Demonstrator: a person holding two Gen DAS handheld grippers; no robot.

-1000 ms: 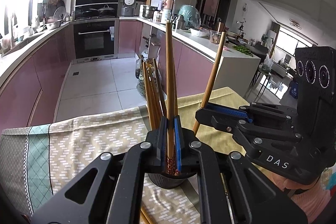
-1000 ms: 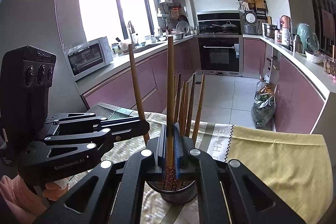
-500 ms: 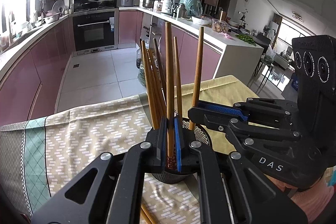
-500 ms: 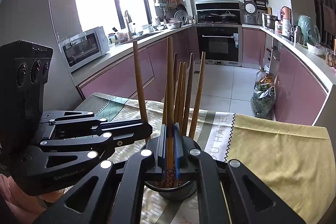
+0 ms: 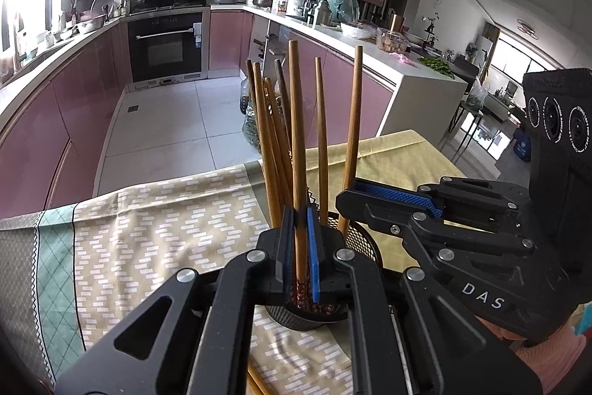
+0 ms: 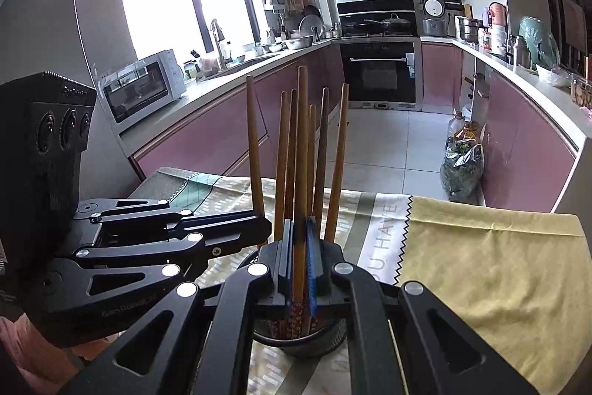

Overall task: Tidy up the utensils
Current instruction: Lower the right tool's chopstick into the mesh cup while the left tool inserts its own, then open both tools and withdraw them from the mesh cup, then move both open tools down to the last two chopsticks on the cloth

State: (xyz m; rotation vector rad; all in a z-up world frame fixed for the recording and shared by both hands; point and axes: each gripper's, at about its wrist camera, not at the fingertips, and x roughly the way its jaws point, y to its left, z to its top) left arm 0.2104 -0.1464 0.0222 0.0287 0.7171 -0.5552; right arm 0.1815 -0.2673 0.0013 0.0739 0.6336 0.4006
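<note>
Both grippers have sunk since the earlier frames, carrying their chopsticks deeper into the black wire-mesh utensil holder, so the holder's rim now rises around the fingertips. Left gripper: jaws clamped on one long brown wooden chopstick, upright, its patterned lower end inside the holder directly beneath the fingertips. Right gripper: jaws likewise clamped on a second brown wooden chopstick, its decorated tip also within the holder. Seen from the left wrist, the right gripper lies just beside the left one, on its right. Just beyond both sets of jaws, several more bare wooden chopsticks lean in the holder. Beneath it lies a patterned beige and green tablecloth, with a plain yellow cloth further right.

Risks, as judged: the two grippers are close enough to collide; releasing early could let a chopstick tip outward; sideways pressure on the light holder may topple it.
</note>
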